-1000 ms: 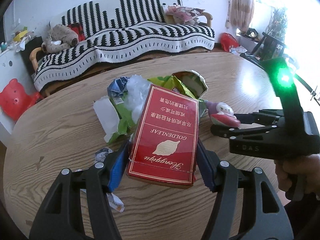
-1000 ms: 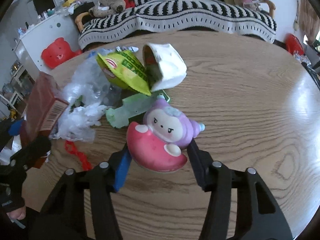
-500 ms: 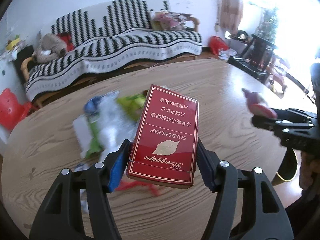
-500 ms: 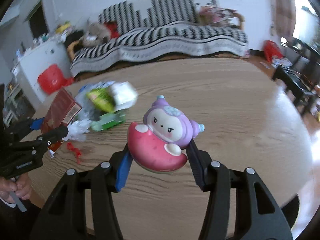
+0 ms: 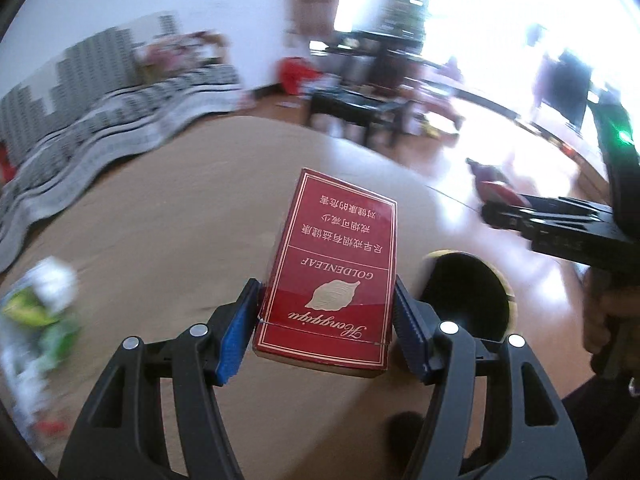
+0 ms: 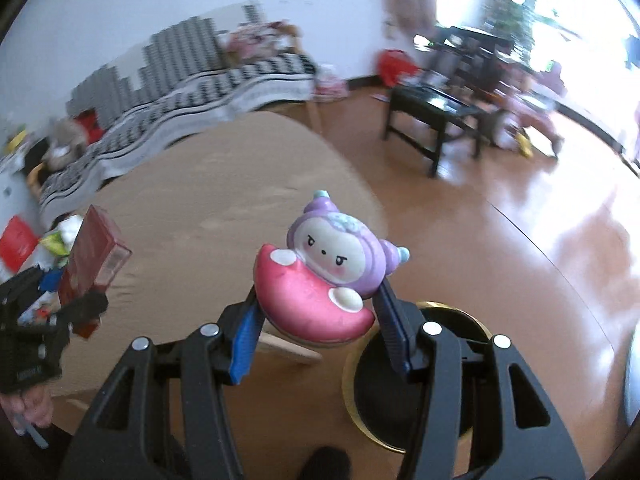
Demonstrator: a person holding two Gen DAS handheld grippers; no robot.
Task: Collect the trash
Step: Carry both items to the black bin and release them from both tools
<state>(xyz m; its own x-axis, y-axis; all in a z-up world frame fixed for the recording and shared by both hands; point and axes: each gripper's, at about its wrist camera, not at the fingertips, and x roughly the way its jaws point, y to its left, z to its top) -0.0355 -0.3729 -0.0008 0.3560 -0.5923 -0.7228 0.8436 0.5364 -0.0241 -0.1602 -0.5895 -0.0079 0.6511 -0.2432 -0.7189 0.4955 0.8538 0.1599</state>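
Observation:
My left gripper [image 5: 326, 316] is shut on a red cigarette box [image 5: 336, 264] with gold lettering, held above the right end of the wooden table [image 5: 160, 232]. My right gripper [image 6: 316, 312] is shut on a pink and purple toy figure [image 6: 328, 272]. It hangs past the table's edge, over a black bin with a yellow rim [image 6: 416, 364] on the floor. That bin [image 5: 464, 296] also shows just right of the box in the left wrist view. The right gripper [image 5: 520, 216] with the toy appears there at the right. The box [image 6: 94, 256] shows at the left of the right wrist view.
A pile of wrappers and plastic [image 5: 36, 312] lies blurred on the table's left part. A striped sofa [image 6: 180, 76] stands behind the table. A black low table [image 6: 436, 112] stands on the shiny wooden floor [image 6: 560, 240]. A hand [image 5: 604, 320] grips the right tool.
Both grippers have swung right with their loads, from over the trash pile to the table's right end. The bin has come into view below them.

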